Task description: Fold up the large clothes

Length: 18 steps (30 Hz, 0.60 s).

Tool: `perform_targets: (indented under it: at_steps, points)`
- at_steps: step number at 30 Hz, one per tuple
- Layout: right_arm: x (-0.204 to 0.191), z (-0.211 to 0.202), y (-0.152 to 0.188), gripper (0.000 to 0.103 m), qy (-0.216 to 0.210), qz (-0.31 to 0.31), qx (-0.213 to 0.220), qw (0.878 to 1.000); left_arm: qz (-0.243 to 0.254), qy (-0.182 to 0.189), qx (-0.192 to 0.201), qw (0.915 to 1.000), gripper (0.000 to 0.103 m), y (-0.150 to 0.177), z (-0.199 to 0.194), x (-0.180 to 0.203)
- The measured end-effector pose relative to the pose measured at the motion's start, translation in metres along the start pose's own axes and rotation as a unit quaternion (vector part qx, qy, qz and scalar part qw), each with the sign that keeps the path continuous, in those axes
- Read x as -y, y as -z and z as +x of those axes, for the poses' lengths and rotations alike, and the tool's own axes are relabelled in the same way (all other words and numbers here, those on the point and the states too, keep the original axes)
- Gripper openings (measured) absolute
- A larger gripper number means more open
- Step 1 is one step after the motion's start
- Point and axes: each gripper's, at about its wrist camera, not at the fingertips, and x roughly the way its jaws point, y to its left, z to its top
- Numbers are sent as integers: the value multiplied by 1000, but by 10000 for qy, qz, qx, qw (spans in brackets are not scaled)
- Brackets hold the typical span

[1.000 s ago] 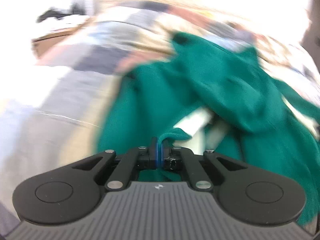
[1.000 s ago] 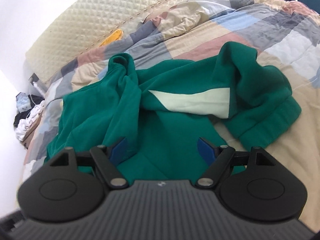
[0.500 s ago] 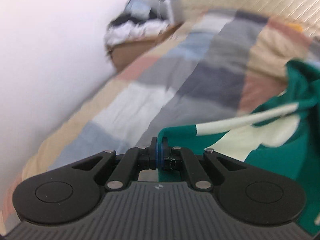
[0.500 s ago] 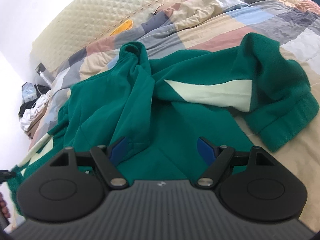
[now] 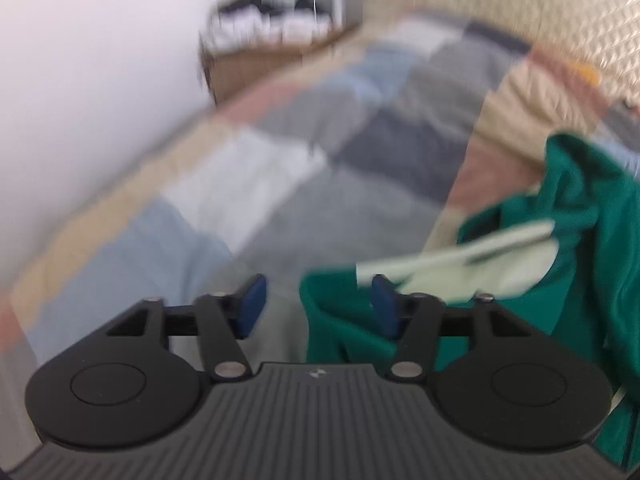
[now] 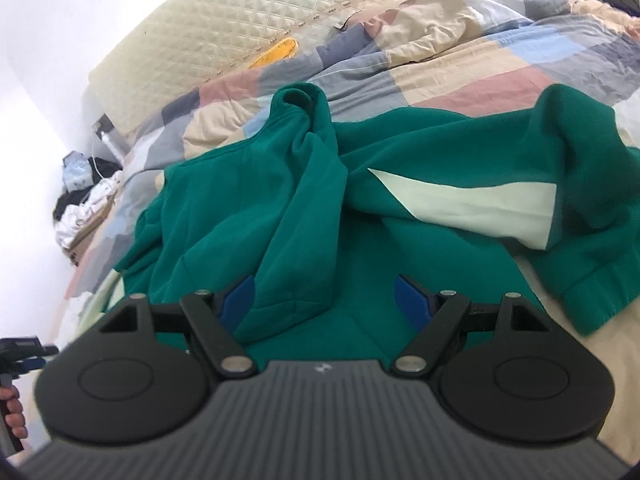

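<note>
Sweatshirt (image 6: 248, 200): deep green, with a pale cream panel (image 6: 472, 200) across it. Quilt (image 6: 480, 64): patchwork of beige, grey, light blue, dusty pink and navy blocks. Headboard (image 6: 248, 20): cream, diamond-quilted. A yellow item (image 6: 276, 52) is seen at its foot. Right claw (image 6: 326, 296): black body, blue pads. Left claw (image 5: 318, 306): coloured likewise. Wall (image 5: 80, 60): white.

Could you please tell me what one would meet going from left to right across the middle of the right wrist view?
Pile of clothes by the wall → green body of the sweatshirt → its pale cream panel → its ribbed cuff.
</note>
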Motion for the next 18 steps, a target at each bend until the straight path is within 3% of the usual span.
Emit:
perform_targets:
  at_steps: [1,3,6,9,12,15,18]
  points:
    - [0,-1,1,78,6,-1,-24,10000,17,88,149,9998,67,-2,-12,3]
    - [-2,-2,5,78,-3,-11,-87,10000,96,607,313,9976,67,-4,-31,16]
    - [-4,-4,5,78,-93,-15,-79,9999,465,1303,297,9899,67,3,-43,55]
    - [-5,-5,6,78,-3,-56,-12,10000,661,2217,-280,9725,67,17,-35,112]
    - [0,-2,7,78,35,45,-65,10000,570,2899,-778,9522,67,35,-20,168]
    - [5,1,7,78,83,128,-100,9998,556,3088,-1158,9424,67,50,2,220]
    - [8,6,7,78,130,207,-127,9996,293,3006,-1255,9450,66,54,22,251]
